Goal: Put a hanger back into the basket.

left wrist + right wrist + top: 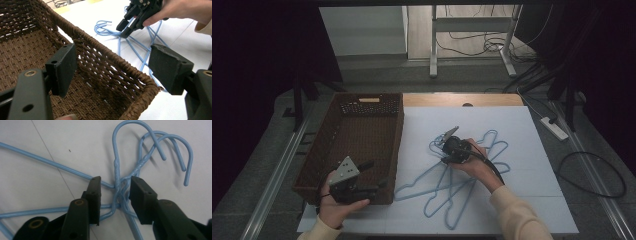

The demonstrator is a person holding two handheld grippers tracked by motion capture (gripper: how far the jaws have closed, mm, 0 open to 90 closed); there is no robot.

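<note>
**Closing on tangled hanger necks**

High view: right gripper (pixel 451 141) down on 3 blue wire hangers (pixel 462 182) beside wicker basket (pixel 354 145); left gripper (pixel 367 176) idle, open, empty.

Right gripper view: jaws half-open, straddling necks, not yet pinching. Likely snag: hooked wires lifting together.

Lower left of the high view, left hand-held gripper (pixel 371 176), black body, grey three-cornered plate, cream sleeve cuff; centre, right hand-held gripper (pixel 446 141), black, trailing black cable, cream sleeve; flat black pads, brass-coloured rivets.
</note>
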